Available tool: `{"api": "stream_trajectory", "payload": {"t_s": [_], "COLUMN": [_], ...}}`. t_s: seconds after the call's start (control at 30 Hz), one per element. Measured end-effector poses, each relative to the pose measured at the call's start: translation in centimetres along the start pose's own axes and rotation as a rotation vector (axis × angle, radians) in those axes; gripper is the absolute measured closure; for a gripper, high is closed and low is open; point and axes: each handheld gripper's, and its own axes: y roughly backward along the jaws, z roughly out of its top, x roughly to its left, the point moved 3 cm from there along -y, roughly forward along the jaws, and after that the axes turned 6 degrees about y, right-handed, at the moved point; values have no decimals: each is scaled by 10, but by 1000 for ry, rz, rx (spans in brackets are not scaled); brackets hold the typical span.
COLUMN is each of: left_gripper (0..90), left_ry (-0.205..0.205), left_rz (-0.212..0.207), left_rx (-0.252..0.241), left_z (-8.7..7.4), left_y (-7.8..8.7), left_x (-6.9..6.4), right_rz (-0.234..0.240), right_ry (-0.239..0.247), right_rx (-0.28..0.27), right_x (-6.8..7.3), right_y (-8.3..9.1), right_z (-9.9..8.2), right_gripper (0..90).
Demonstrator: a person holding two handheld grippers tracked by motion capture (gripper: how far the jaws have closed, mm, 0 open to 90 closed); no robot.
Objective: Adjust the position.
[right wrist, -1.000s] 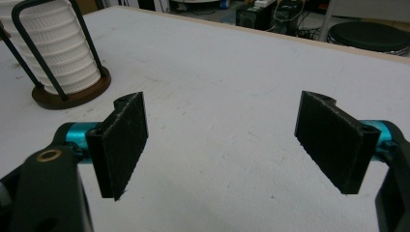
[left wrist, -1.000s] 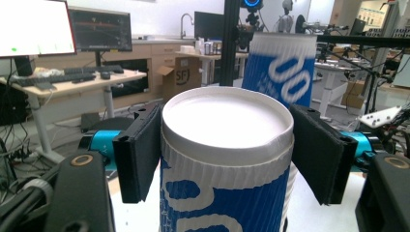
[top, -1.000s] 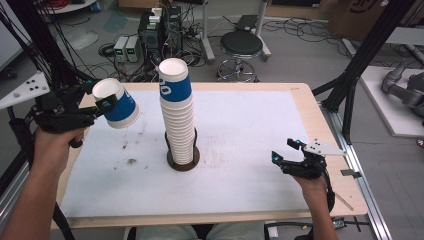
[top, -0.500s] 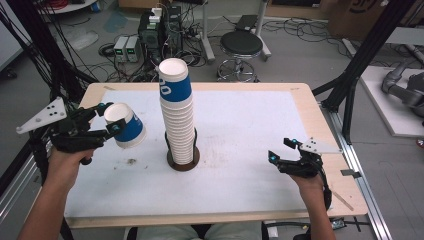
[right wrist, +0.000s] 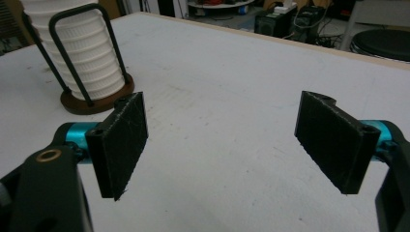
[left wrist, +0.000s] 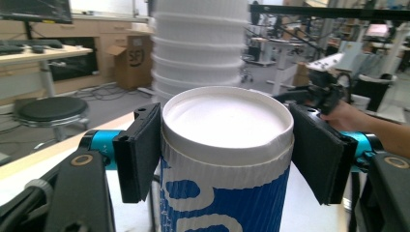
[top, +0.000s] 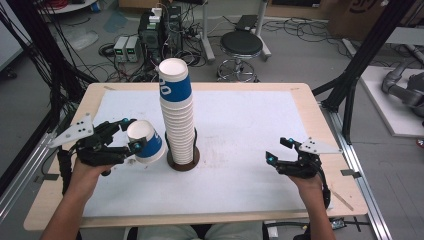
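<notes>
A tall stack of white and blue paper cups [top: 178, 117] stands in a wire holder on a round wooden base [top: 183, 161] at mid-table; it also rises behind the held cup [left wrist: 200, 46] and at the far left [right wrist: 80, 53]. My left gripper [top: 129, 135] is shut on a single blue and white paper cup [top: 146, 141], tilted, just left of the stack and low over the table. Both pads press the cup [left wrist: 227, 159] below its rim. My right gripper [top: 277, 150] hovers open over the right side of the table, nothing between its fingers [right wrist: 123, 140].
A white sheet [top: 240, 120] covers most of the wooden table [top: 320, 120]. Behind the table are a black stool [top: 241, 45], electronics boxes and cables on the floor. A black frame post [top: 360, 65] stands at the right rear.
My left gripper has come down and toward the stack with the cup in it. The right gripper has stayed where it was.
</notes>
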Motion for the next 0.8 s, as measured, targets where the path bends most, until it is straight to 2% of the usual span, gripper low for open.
{"api": "stream_trajectory", "payload": {"t_s": [0.33,0.5,0.6,0.7,0.73,0.8], "left_gripper": [307,307,307,307,307,307], "left_ry": [-7,-13,-21,-22,-27,-29], "left_rz": [-71,-138,-172,-209,-227,-234], "left_rx": [39,63,70,82,85,85], "left_z": [-21,-25,-28,-32,-34,-35], "left_y": [-13,-31,-43,-59,-69,-74], "left_x": [-20,-34,-44,-52,-56,-57], "right_rz": [87,131,178,203,215,224], "right_ry": [41,47,59,72,74,68], "right_rx": [-5,-11,-17,-15,-13,-12], "right_x": [14,21,28,32,34,36], "right_y": [-3,-3,-5,-6,-8,-8], "right_z": [5,8,11,11,11,12], "right_gripper": [198,198,197,197,197,197]}}
